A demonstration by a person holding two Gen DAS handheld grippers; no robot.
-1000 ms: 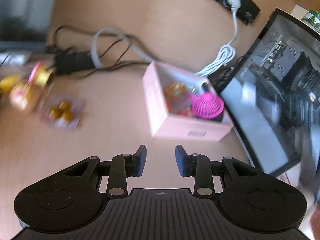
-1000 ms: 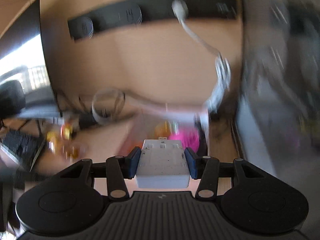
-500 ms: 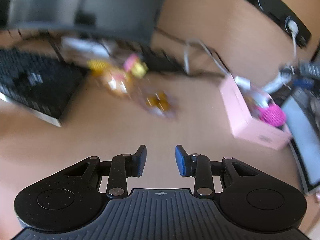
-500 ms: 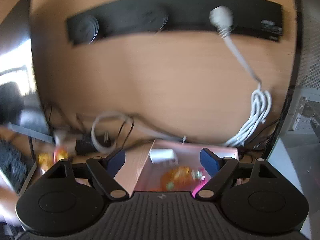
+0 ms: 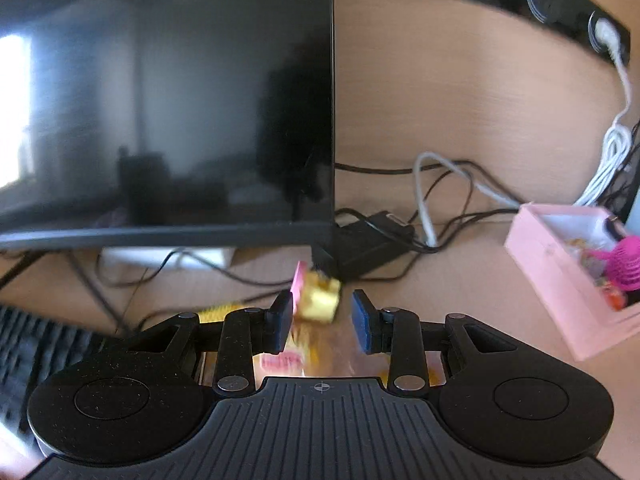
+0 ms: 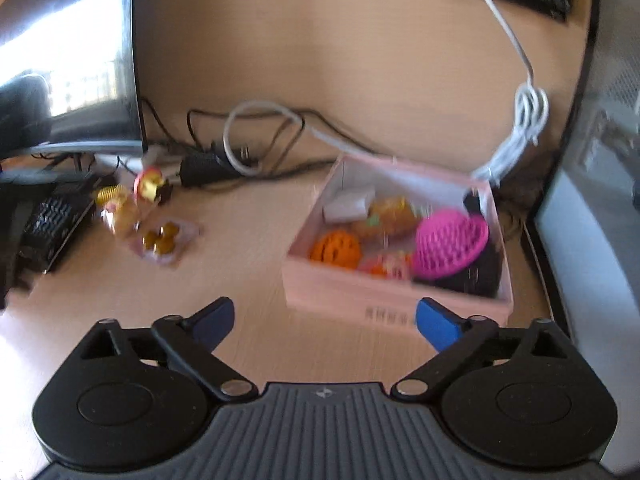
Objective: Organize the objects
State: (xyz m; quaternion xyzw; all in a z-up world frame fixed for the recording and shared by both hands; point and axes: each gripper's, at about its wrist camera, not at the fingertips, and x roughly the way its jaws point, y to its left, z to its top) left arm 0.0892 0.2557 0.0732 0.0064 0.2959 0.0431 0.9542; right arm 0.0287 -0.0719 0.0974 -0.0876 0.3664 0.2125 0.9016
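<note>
Left wrist view: the left gripper point(image 5: 320, 312) has its jaws partly spread with nothing pinched, lined up on a small yellow-and-pink toy point(image 5: 318, 298) lying on the counter point(image 5: 460, 288) just past the fingertips. More wrapped snacks point(image 5: 280, 360) sit blurred under the jaws. The pink box point(image 5: 560, 276) is well apart at the right. Risks here: a black adapter point(image 5: 368, 250) and tangled cables point(image 5: 448, 200) lie just behind the toy, so overreaching could snag a cord; the monitor point(image 5: 168, 100) edge is near, and a lift could clip it. Closing on the crinkly wrappers instead of the toy would likely give a weak hold. No writing is readable; the snack print is smeared.

Right wrist view: the right gripper point(image 6: 324, 320) is spread wide and empty, above the counter in front of the box point(image 6: 396, 300), which already holds a white block point(image 6: 348, 204), an orange ball point(image 6: 336, 248), a pink brush point(image 6: 452, 240) and other bits. The loose pile point(image 6: 140, 216) waits at the left by the keyboard point(image 6: 52, 224). The box looks crowded, so another drop could bounce out. Print on its front wall is too blurred to read.
</note>
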